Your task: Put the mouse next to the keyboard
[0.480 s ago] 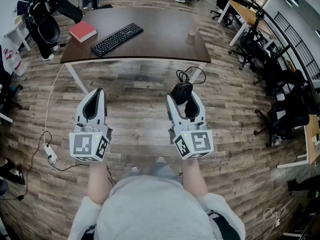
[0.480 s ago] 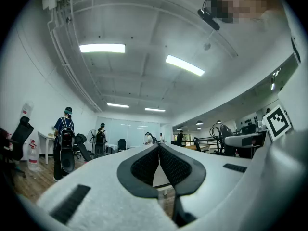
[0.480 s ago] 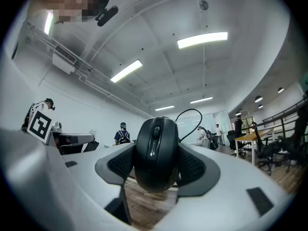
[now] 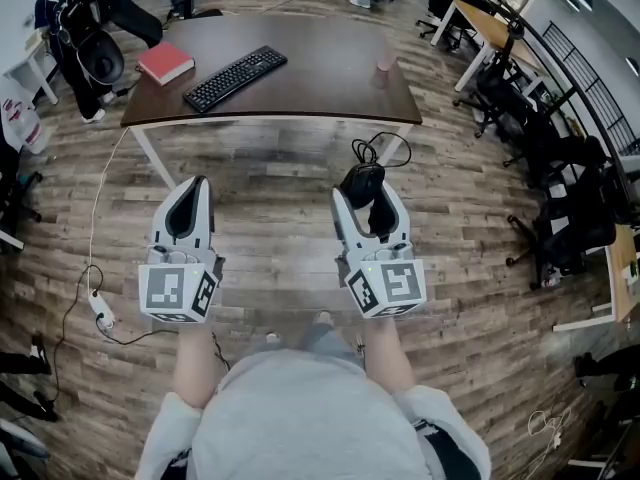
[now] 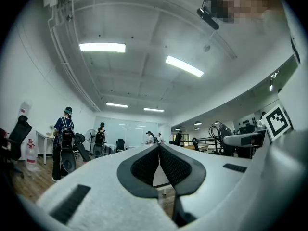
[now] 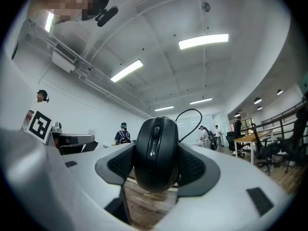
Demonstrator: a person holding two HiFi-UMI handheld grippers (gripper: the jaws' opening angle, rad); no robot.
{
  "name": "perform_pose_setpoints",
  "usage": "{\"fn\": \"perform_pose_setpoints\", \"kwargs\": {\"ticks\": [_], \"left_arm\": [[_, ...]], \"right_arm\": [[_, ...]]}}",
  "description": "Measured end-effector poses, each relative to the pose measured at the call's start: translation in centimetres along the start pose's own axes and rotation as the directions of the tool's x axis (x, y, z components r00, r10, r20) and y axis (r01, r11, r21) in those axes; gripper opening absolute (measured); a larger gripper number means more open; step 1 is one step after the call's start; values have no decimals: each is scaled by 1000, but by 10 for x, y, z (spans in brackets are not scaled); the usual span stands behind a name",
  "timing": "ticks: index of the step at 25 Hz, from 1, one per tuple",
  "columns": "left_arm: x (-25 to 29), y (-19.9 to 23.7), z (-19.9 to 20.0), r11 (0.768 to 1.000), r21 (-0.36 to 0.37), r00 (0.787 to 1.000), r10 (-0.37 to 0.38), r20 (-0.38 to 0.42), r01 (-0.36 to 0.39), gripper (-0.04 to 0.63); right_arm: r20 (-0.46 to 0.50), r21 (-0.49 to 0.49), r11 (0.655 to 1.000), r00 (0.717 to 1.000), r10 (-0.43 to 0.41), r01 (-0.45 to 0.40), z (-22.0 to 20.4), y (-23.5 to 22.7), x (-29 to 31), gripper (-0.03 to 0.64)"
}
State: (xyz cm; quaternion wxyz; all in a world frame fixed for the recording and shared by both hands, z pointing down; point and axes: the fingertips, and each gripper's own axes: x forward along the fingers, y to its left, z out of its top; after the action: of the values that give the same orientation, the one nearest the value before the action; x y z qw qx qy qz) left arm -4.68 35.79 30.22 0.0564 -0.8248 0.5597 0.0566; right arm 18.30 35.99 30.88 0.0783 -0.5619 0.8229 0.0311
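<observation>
A black wired mouse (image 4: 363, 182) sits clamped between the jaws of my right gripper (image 4: 366, 190), its cable looping ahead over the wood floor; in the right gripper view the mouse (image 6: 156, 153) fills the gap, both pads pressed on its sides. My left gripper (image 4: 189, 200) is held level beside it, jaws closed together with nothing between them, pads (image 5: 166, 165) meeting at the tips. The black keyboard (image 4: 234, 77) lies slanted on the dark brown table (image 4: 330, 78) ahead, well beyond both grippers.
A red book (image 4: 165, 62) lies on the table's left end and a pink cup (image 4: 386, 58) near its right side. Office chairs (image 4: 90, 48) stand at the left, desks and chairs at the right. A white cable with a plug (image 4: 102, 308) trails on the floor left.
</observation>
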Motion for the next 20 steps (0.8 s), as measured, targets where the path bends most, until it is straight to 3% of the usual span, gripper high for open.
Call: {"fn": "perform_pose_setpoints", "kwargs": {"ticks": [20], "left_arm": [[13,30,-8,1000,12,1000,-6,9,6,12]], "right_arm": [[6,-22,1000,1000,-17,18,-8,6,28,250]]}}
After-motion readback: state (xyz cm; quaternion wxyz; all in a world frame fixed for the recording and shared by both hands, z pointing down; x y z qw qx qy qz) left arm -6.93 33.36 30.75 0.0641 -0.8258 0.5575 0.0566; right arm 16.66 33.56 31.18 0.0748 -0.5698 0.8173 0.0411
